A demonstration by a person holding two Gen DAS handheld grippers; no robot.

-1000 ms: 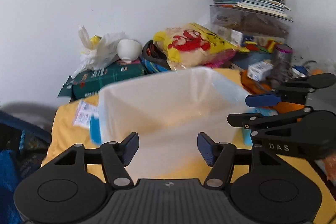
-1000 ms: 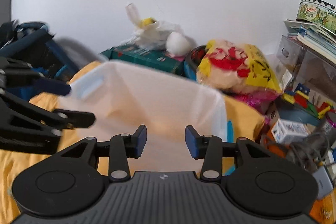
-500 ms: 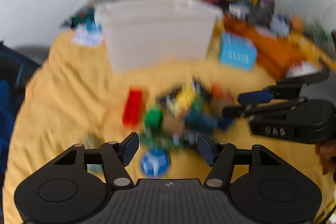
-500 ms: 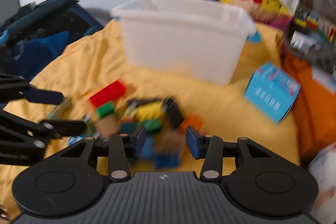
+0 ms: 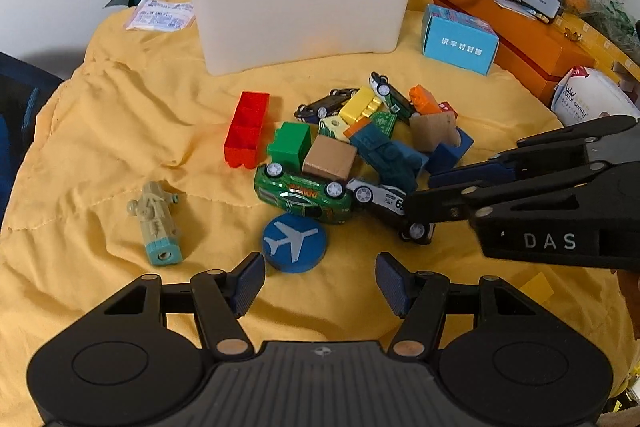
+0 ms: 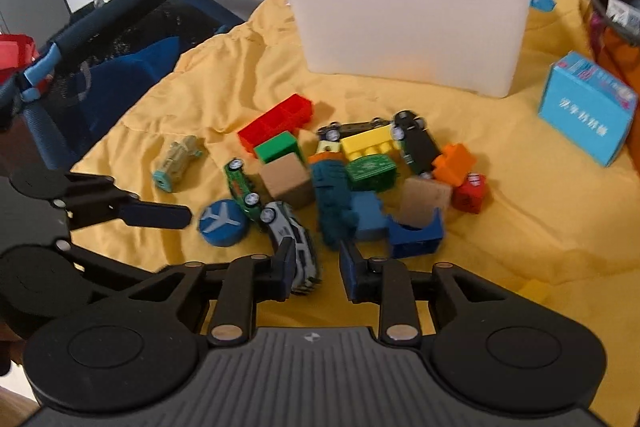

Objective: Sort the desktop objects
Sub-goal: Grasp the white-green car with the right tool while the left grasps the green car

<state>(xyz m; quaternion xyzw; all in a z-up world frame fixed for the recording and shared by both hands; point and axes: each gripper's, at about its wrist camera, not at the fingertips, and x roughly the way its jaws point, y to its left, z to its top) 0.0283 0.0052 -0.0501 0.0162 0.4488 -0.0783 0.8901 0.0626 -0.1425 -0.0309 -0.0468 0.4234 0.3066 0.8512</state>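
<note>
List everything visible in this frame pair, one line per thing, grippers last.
storage bin: one, translucent white, behind the pile
toy pile: one heap of mixed bricks, wooden blocks and cars, centre of the cloth
red brick: one, left edge of the pile
green car: one, front of the pile
white car: one, between the right gripper's fingers
plane disc: one, blue, front
figure toy: one, beige and teal, left, apart
blue carton: one, right of the bin
cloth: one, yellow
left gripper: open, empty
right gripper: around the white car

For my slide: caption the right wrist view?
Right gripper fingers straddle a white toy car beside a toy pile on yellow cloth.
</note>
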